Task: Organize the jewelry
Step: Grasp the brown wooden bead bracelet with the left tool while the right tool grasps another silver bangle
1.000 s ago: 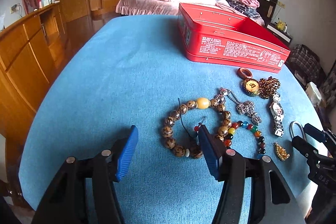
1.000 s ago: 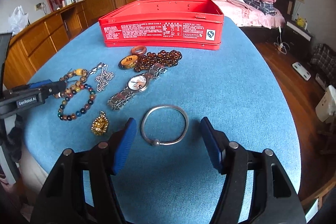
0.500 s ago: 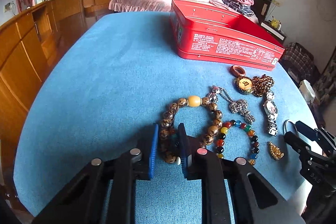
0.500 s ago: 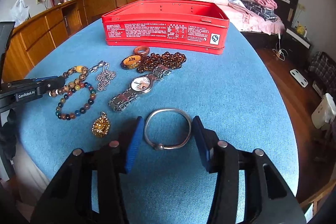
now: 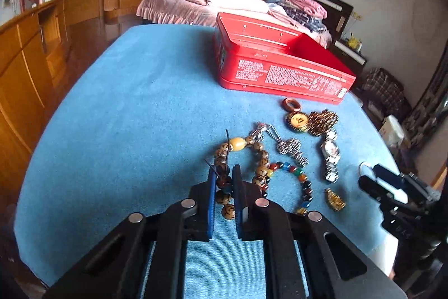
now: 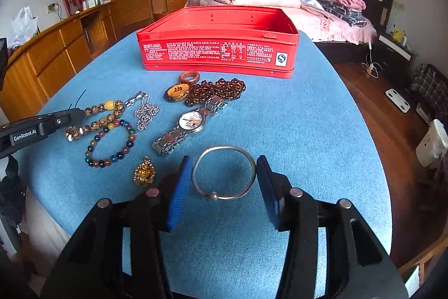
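two tools, each clamping a bracelet

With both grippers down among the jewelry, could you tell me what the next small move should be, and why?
Probably lift both hands and carry the pieces toward the open red tin. The left gripper is shut on the brown bead bracelet, and the right gripper's blue pads touch both sides of the silver bangle, which lies on the blue cloth.

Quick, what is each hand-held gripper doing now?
Left hand-held gripper: shut on the brown bead bracelet.
Right hand-held gripper: shut on the silver bangle.
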The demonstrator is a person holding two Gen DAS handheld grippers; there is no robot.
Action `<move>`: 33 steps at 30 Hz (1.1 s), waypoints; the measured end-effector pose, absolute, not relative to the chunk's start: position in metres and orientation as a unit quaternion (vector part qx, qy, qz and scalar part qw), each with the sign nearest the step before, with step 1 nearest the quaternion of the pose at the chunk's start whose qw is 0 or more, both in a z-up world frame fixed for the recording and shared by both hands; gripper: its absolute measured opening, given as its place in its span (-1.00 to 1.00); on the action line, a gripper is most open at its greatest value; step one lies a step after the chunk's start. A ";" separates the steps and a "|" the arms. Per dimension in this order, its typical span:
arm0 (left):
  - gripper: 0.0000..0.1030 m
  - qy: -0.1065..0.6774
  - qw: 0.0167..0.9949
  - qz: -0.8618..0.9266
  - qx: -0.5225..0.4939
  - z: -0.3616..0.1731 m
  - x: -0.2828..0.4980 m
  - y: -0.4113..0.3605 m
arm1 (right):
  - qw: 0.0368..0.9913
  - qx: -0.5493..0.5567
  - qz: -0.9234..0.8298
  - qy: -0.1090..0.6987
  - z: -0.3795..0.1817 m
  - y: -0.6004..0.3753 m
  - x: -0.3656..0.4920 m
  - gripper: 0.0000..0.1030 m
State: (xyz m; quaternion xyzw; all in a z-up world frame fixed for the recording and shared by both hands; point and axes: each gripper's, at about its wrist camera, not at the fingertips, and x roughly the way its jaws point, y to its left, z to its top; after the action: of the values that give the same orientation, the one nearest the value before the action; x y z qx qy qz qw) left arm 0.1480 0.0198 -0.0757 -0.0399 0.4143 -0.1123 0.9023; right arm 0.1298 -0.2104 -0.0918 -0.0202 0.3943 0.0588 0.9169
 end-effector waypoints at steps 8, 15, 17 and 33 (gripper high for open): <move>-0.78 0.437 0.892 -0.104 -0.046 -0.089 0.157 0.023 | 0.911 -0.018 0.058 0.408 -0.102 -0.210 0.135 -0.11; -0.25 0.430 0.899 -0.079 -0.014 -0.094 0.162 0.022 | 0.911 -0.023 0.057 0.407 -0.103 -0.208 0.135 -0.11; -0.26 0.429 0.900 -0.080 -0.007 -0.095 0.166 0.021 | 0.911 -0.024 0.057 0.407 -0.104 -0.208 0.135 -0.11; -0.78 0.388 0.914 -0.105 -0.051 -0.064 0.154 0.024 | 0.919 -0.013 0.055 0.389 -0.087 -0.211 0.132 -0.11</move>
State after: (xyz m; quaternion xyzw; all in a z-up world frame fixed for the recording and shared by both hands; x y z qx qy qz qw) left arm 0.1542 0.0241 -0.0637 -0.0508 0.3881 -0.1052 0.9142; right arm 0.1318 -0.2112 -0.0872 -0.0128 0.3893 0.0545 0.9194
